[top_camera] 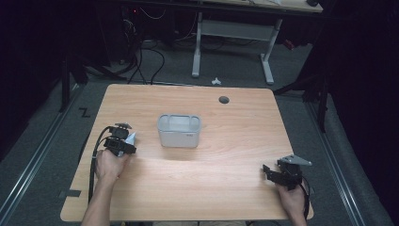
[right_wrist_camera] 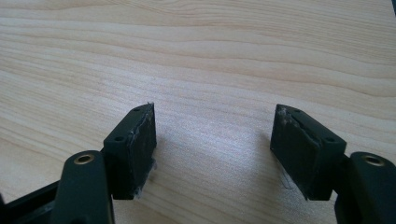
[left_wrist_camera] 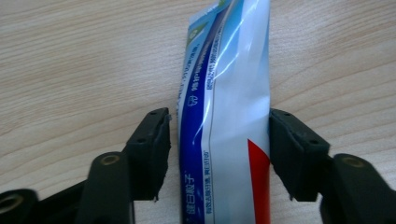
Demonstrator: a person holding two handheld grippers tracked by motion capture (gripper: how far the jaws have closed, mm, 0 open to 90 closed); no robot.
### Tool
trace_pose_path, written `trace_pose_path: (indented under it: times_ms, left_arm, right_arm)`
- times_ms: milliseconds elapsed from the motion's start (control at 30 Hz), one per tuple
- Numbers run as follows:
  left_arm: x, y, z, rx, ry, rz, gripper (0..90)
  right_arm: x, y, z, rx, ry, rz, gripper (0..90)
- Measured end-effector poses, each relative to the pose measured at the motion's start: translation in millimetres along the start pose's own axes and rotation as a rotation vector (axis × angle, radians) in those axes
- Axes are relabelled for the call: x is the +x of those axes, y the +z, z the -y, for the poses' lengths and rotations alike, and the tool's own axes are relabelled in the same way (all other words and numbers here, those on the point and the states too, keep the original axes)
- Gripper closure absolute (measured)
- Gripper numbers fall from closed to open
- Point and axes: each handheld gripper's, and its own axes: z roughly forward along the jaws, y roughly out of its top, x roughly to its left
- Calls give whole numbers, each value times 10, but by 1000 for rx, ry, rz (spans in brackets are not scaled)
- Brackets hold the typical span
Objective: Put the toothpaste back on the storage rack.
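Straddling a toothpaste tube [left_wrist_camera: 229, 116], the left gripper [top_camera: 126, 140] is standing with its two black jaws on either side of the tube's flat, crimped part; in the left gripper view the right jaw is touching the tube's edge while a thin gap is showing at the left jaw, so the jaws are set narrow around it but are not visibly pinching it yet. The tube is lying on the wooden table [top_camera: 226, 188], with its white, blue and red print facing up, and in the high view its pale end is peeking out just past the gripper on the table's left side. Beyond it, near the middle of the table, a grey plastic bin [top_camera: 179, 130] is standing upright and looking empty, well apart from the tube. Farther out, the right gripper [top_camera: 273, 172] is resting near the table's right front corner with its jaws spread wide over bare wood, holding nothing. Judging from this, the work is sitting at its very start: the grasp on the tube is being set up, and closing firmly, lifting, carrying the tube across to the bin and dropping it inside are all looking like steps not yet done. Whether the right gripper is meant to help cannot be told.
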Motion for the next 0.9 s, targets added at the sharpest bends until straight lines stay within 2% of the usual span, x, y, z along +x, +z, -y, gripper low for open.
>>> trace_pose_path:
  times_ms: [100, 300, 467, 600, 733, 833, 900]
  left_arm:
    - [-11, 16, -1, 3, 1, -6, 473]
    - [22, 14, -3, 6, -15, 19, 489]
    - [15, 0, -14, 31, -19, 16, 505]
    - [51, -9, -13, 31, -28, 40, 527]
    - [81, -31, -10, 28, -42, 58, 595]
    - [88, -44, -11, 35, -40, 62, 645]
    - [74, -52, -33, 48, -22, 56, 670]
  right_arm:
    - [0, 0, 0, 0, 0, 0, 314]
    - [-3, 1, 0, -1, -3, 0, 314]
    - [-2, 1, 0, -1, 0, 1, 315]
    - [-5, 2, -1, -1, -5, 0, 315]
    - [-2, 0, 0, 0, 0, 1, 314]
    - [-6, 2, -1, -1, -6, 0, 314]
    - [-3, 1, 0, -1, -2, 0, 314]
